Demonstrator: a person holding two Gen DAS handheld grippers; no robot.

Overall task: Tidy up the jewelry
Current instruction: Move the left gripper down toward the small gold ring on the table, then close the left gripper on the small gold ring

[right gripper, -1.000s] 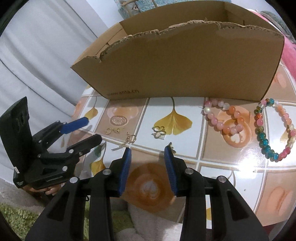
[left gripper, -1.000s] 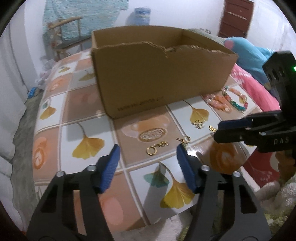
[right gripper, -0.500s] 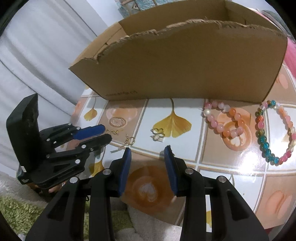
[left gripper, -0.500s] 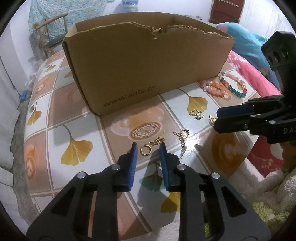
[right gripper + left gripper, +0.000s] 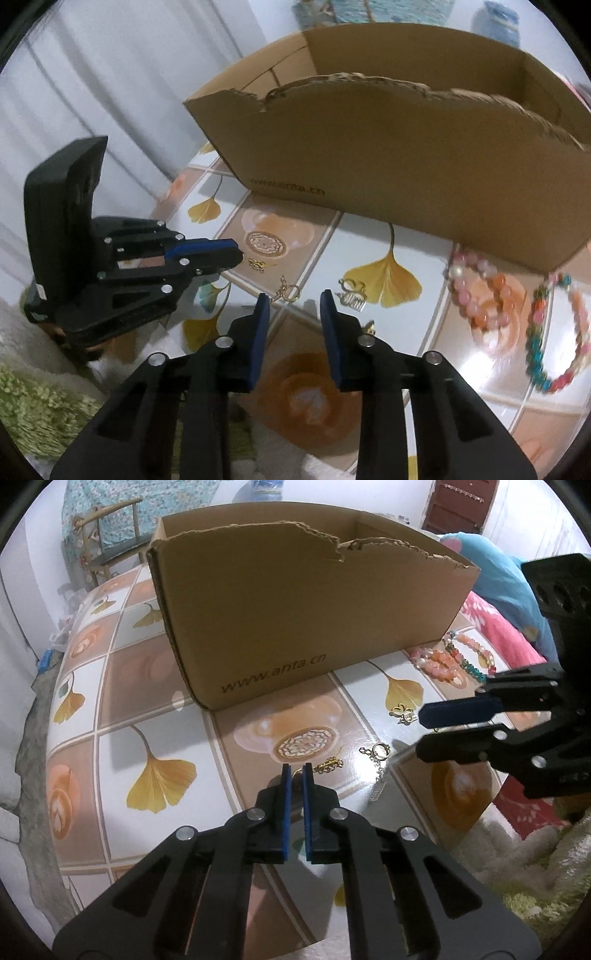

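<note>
Pickup is the step in hand. In the left wrist view, the left tool [image 5: 294,775] is pinched nearly closed on a small gold ring [image 5: 297,774] lying on the bench [image 5: 110,738] before the cardboard box [image 5: 295,620]. Next it likely needs lifting over the torn rim. In the right wrist view, the right tool [image 5: 291,301] hovers open near a gold clasp [image 5: 290,292].

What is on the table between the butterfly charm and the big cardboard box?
Only bare tablecloth with a printed yellow leaf lies between the butterfly charm and the cardboard box, seen in the left wrist view.
</note>
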